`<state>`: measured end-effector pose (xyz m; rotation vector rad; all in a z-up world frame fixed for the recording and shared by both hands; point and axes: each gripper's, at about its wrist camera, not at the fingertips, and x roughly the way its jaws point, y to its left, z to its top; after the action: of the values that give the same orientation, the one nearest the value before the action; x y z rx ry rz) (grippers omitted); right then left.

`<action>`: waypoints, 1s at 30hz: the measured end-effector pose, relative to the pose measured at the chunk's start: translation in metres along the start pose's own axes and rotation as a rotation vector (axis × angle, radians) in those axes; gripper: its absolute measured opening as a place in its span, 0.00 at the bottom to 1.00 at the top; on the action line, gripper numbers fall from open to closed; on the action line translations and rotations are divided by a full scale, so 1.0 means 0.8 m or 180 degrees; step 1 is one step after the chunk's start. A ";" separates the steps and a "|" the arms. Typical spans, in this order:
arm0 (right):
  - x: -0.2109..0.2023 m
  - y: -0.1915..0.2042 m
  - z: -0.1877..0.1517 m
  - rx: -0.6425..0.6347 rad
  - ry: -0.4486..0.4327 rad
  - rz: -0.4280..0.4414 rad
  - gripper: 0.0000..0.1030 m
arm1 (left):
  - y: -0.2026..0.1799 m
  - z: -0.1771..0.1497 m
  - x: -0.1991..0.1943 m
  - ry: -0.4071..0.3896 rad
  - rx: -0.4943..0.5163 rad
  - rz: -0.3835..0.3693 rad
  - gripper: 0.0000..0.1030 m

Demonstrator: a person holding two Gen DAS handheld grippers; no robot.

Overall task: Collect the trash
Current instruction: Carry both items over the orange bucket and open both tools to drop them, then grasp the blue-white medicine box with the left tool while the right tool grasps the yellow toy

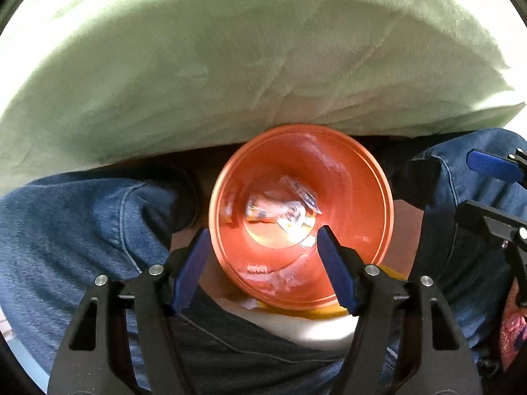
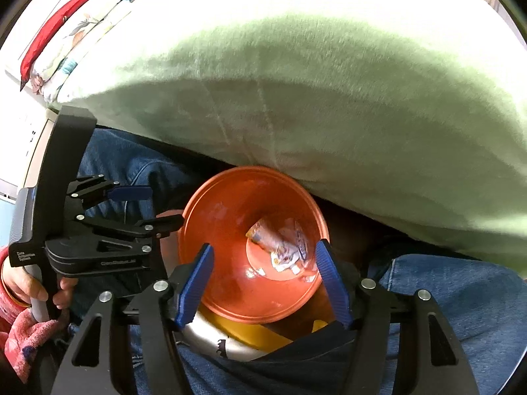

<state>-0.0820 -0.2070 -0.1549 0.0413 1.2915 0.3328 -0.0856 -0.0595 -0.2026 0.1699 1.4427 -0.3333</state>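
Wrappers [image 1: 283, 209] lie crumpled at the bottom of the orange bin [image 1: 349, 171], centre of the left wrist view; same heap [image 2: 281, 245] at lower centre of the right wrist view, so the trash I can see is inside the bin already. Left gripper [image 1: 263, 270] hangs over the bin mouth, jaws apart, nothing between the blue pads [image 1: 192, 270]. Right gripper [image 2: 265, 278] also over the bin, jaws apart and empty. From the right wrist view the left gripper's body shows at middle left, held by a hand [image 2: 29, 283] in a pink sleeve. Bin stands between the person's jeans [image 1: 82, 217], tucked under the edge of a pale green blanket [image 1: 230, 49] that fills the upper half of both frames. Step in hand, as I read it: drop is made, both tools need to clear the bin. To do it well I would lift straight up before swinging away, since each tool has a pad close to the rim and a sideways pull could tip the bin. Keep the two grippers apart on the way out; they sit near each other. More trash is not visible from here; striped fabric and a red item at upper left of the right view are too unclear to call
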 end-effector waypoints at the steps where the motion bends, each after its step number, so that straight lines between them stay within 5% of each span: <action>1: -0.005 -0.001 0.002 0.0007 -0.0027 -0.0002 0.61 | 0.002 0.001 -0.006 -0.0053 0.0006 0.0013 0.64; 5: -0.031 -0.003 0.013 0.0031 -0.0272 -0.0021 0.66 | 0.016 0.013 -0.058 -0.0516 -0.0019 0.0008 0.64; 10: -0.058 0.001 0.030 0.0001 -0.0578 -0.0045 0.70 | 0.050 0.052 -0.141 -0.1350 -0.0207 0.0222 0.79; 15: -0.064 0.009 0.042 -0.0026 -0.0702 -0.0011 0.71 | 0.098 0.118 -0.176 -0.1622 -0.0626 0.0153 0.80; 22: -0.056 0.034 0.048 -0.0197 -0.0691 0.0008 0.71 | 0.182 0.251 -0.184 -0.1536 -0.1405 -0.0014 0.80; 30: -0.047 0.039 0.050 -0.0246 -0.0671 -0.0046 0.71 | 0.250 0.343 -0.130 -0.0928 -0.2276 -0.0491 0.80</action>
<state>-0.0596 -0.1811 -0.1019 0.0014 1.0689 0.3561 0.2280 0.0560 -0.0819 -0.5505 1.2079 0.0482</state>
